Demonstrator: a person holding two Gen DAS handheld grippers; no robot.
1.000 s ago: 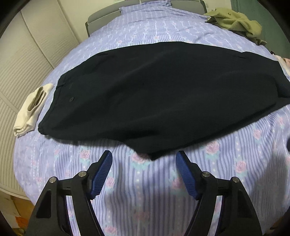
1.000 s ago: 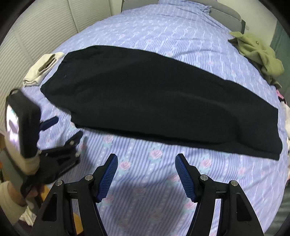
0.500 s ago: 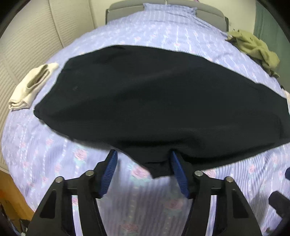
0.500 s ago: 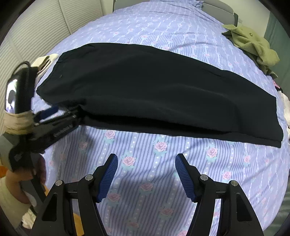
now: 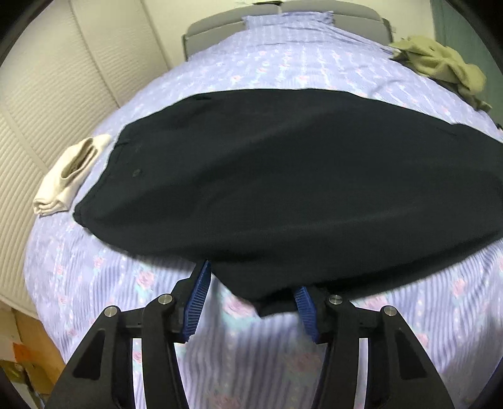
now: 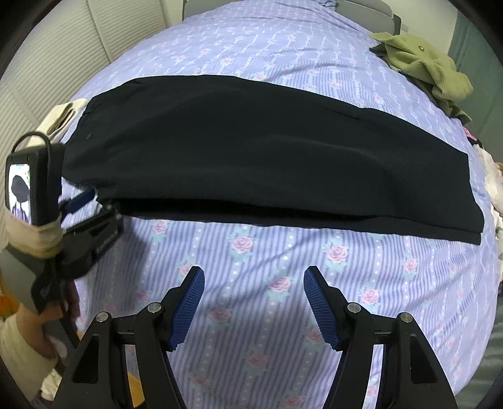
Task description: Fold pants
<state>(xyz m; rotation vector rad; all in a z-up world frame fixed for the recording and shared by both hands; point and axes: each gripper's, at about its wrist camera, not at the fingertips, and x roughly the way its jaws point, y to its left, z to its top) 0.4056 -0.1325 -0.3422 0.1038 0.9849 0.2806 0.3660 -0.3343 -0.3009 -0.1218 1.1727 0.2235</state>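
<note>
Black pants (image 5: 283, 176) lie flat across the purple rose-print bed sheet (image 5: 283, 361), waistband to the left, legs to the right. My left gripper (image 5: 251, 283) straddles the pointed near edge of the pants. Its jaws are closing with that fabric between them, and a gap still shows beside the left pad. The right wrist view shows the left gripper (image 6: 94, 201) at the pants' (image 6: 239, 141) near left edge, held by a person's hand (image 6: 28, 339). My right gripper (image 6: 254, 277) hangs open over bare sheet (image 6: 283, 251), short of the pants' near edge, with nothing between its fingers.
A folded beige cloth (image 5: 72, 176) lies just left of the waistband. A crumpled olive garment (image 6: 424, 66) sits at the far right of the bed. A grey headboard (image 5: 220, 28) stands at the far end. Louvred closet doors (image 5: 31, 126) line the left side.
My left gripper has come forward from the bare sheet onto the pants' near edge, and its jaws have narrowed around the fabric point. The right gripper shifted slightly and stays open.
</note>
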